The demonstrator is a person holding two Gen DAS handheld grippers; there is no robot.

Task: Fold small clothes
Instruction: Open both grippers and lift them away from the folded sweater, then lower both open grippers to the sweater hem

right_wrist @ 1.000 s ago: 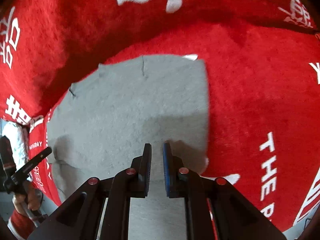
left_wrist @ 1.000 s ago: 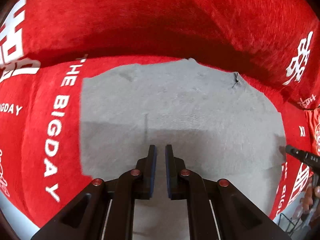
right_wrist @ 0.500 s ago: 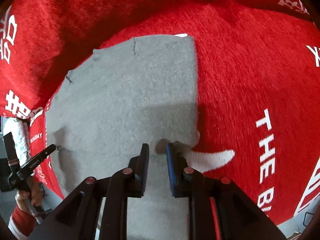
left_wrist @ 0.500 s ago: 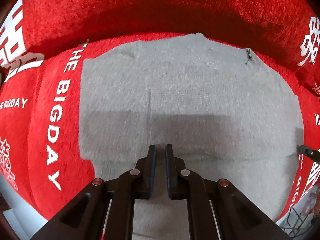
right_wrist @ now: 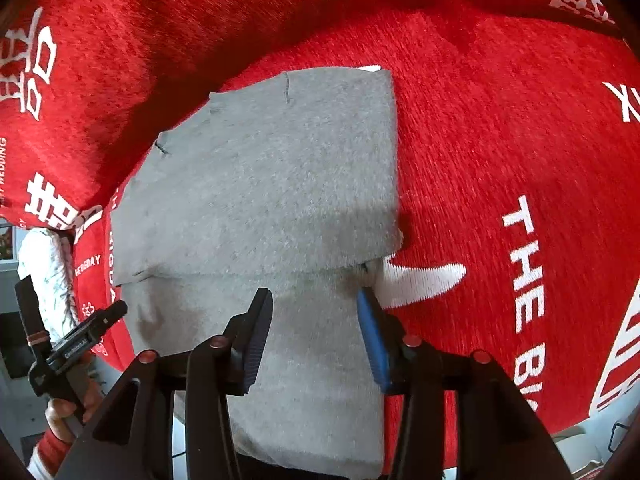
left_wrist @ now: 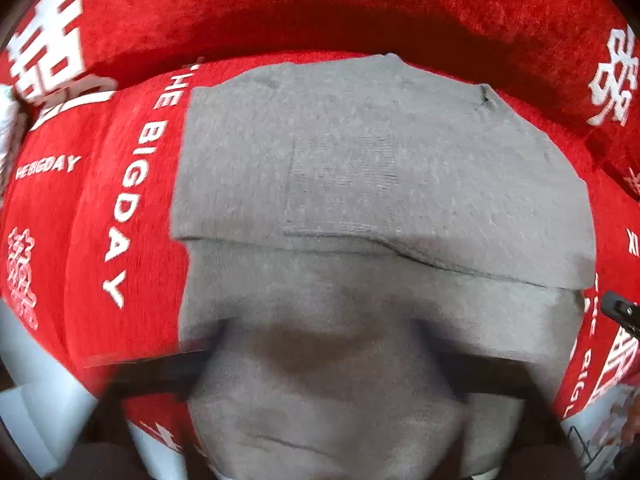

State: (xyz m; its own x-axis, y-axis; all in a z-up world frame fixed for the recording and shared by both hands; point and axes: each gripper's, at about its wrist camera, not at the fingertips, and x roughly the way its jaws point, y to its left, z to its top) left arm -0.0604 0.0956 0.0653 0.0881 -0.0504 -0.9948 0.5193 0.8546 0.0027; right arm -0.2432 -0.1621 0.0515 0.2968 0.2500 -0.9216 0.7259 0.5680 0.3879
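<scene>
my left gripper [left_wrist: 320, 364] spreads its blurred jaws wide and my right gripper [right_wrist: 316, 332] is opening too, neither pinching anything, both poised over the folded grey garment [right_wrist: 260, 184] that lies flat on the red printed blanket [right_wrist: 500, 140], its upper layer doubled over the lower.

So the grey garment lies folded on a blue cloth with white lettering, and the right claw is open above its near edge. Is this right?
One detail is wrong: the cloth under the grey garment is red, not blue, with white lettering. The right wrist view shows it plainly. The rest holds: the garment is folded over, and the right claw is opening above its near edge, gripping nothing.
</scene>
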